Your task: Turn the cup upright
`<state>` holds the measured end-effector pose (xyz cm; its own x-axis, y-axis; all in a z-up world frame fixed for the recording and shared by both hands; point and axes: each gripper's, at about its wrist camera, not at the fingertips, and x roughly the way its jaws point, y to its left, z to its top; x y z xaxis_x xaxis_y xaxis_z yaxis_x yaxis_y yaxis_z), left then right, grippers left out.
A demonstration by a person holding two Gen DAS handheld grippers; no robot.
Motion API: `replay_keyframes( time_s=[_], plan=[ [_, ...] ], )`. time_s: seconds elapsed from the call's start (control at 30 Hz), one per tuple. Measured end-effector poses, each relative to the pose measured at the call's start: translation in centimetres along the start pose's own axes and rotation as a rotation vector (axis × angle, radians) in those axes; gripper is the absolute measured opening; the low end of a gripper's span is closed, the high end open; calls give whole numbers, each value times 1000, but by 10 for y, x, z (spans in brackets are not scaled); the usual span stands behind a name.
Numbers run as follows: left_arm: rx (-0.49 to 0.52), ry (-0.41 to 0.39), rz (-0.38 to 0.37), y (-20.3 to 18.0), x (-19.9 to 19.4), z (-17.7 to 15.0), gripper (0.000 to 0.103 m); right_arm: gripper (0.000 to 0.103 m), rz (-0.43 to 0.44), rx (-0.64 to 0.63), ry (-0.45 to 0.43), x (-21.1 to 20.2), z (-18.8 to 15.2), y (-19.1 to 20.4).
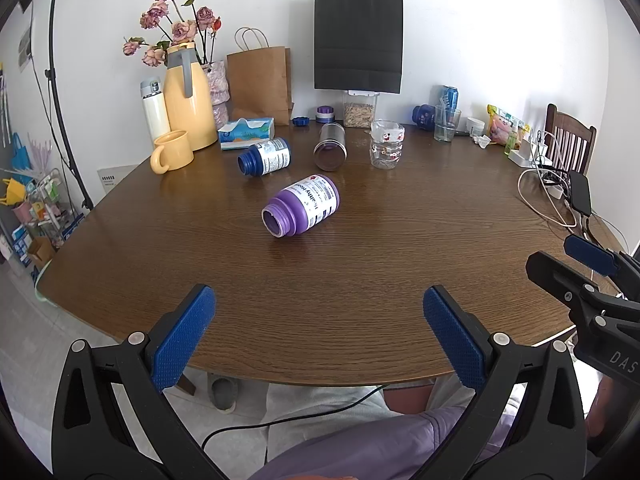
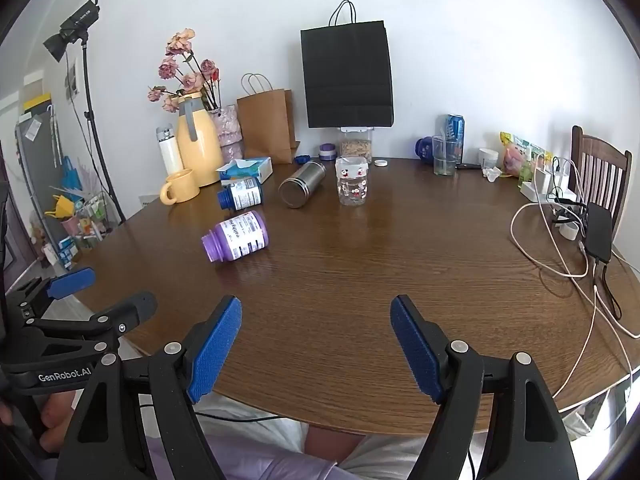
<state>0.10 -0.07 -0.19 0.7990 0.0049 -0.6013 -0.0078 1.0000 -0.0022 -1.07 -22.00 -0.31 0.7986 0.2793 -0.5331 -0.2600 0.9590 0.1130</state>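
Left gripper point(image 1: 319, 312): jaws spread wide above the near edge of the wooden table point(image 1: 360, 280), holding nothing; right gripper point(image 1: 568, 260): partly visible at right edge, state indeterminate; steel cup point(image 1: 330, 146): on its side, open mouth facing camera; purple bottle point(image 1: 302, 205) and blue bottle point(image 1: 265, 156): also lying down; patterned glass point(image 1: 386, 144): upright just right of the cup.

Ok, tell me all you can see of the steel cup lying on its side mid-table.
The steel cup is a plain cylinder of brushed metal lying on its side on the wooden table, its closed flat end toward the right wrist camera. The left wrist view looks at its other end, which appears open and dark inside. It lies between the blue bottle and the upright printed glass jar, touching neither. No gripper is near it.
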Motion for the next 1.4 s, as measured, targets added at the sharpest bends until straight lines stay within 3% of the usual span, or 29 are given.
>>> replay_keyframes(
  time_s=[1.4],
  plan=[
    [0, 7, 2, 3, 3, -1, 103, 81, 0, 1, 1, 1, 1, 0]
  ],
)
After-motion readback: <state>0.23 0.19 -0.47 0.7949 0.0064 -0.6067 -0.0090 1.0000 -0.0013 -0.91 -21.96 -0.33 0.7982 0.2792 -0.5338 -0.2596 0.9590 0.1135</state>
